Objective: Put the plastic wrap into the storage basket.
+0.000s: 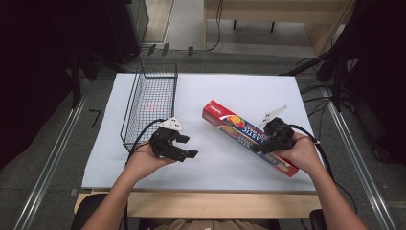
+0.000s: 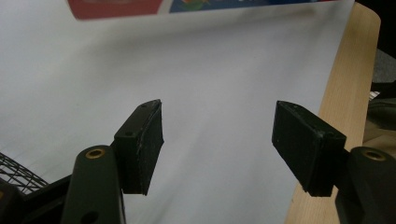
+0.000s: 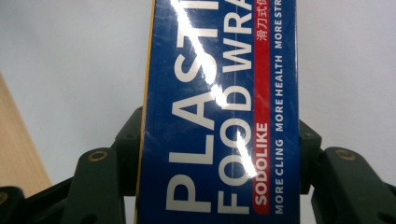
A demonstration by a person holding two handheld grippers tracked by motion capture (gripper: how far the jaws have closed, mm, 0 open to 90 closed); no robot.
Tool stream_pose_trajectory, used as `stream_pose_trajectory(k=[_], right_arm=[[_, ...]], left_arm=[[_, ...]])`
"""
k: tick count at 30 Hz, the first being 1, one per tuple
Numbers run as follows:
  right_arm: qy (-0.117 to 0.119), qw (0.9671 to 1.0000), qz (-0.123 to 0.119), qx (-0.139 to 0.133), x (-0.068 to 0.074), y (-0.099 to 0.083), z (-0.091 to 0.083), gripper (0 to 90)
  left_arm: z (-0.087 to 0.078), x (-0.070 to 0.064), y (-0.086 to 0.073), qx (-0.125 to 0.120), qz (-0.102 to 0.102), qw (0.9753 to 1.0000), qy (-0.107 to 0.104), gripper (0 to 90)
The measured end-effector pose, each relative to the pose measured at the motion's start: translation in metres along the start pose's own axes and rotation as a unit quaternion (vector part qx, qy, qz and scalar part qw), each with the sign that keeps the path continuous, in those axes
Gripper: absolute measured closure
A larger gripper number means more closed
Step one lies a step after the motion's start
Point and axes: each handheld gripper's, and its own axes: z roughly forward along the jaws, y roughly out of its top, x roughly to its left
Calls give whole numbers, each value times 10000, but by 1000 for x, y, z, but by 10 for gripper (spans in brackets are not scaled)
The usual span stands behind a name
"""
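Observation:
A long plastic food wrap box (image 1: 239, 130), red at its ends and blue in the middle, lies slantwise on the white sheet at the right. My right gripper (image 1: 268, 143) is shut across its near half. In the right gripper view both black jaws press the long sides of the box (image 3: 219, 116), with my right gripper (image 3: 219, 144) centred on it. My left gripper (image 1: 190, 146) stands open over bare sheet, left of the box and beside the basket. In the left gripper view my left gripper (image 2: 217, 121) holds nothing, and the box's red end (image 2: 121, 7) lies farther off.
A black wire basket (image 1: 158, 75) stands on the left of the white sheet (image 1: 230, 91); its corner (image 2: 18, 172) lies next to the left jaw. The wooden table edge (image 1: 201, 201) runs along the front. Dark stands and cables flank the table.

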Motion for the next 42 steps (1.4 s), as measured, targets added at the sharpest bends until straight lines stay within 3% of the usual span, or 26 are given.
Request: stream_pose_trajectory(k=[7, 13, 14, 18, 19, 27, 39, 42], right_arm=[[206, 9988, -391, 190, 10, -3, 5, 411], [267, 9981, -506, 240, 13, -2, 11, 409], [379, 9973, -571, 253, 14, -3, 13, 410], [461, 9961, -699, 282, 18, -2, 15, 409], [476, 9949, -836, 320, 20, -2, 15, 409], [737, 9895, -1186, 379, 27, -4, 17, 410], [1032, 9824, -1526, 301, 37, -4, 14, 410], [1151, 9778, -1726, 284, 43, -1, 13, 410]], left_arm=[[-5, 0, 0, -100, 66, 9999, -25, 333], [-7, -4, 3, -160, 155, 9997, -107, 321], [-6, -4, 3, -163, 189, 9995, -183, 316], [-5, -5, 3, -162, 230, 9994, -206, 305], [-5, -6, 3, -159, 237, 9994, -209, 300], [-6, -6, 4, -111, 290, 9992, -236, 296], [-6, -15, 11, 41, 551, 9983, -175, 271], [-7, -18, 14, 16, 602, 9980, -171, 267]])
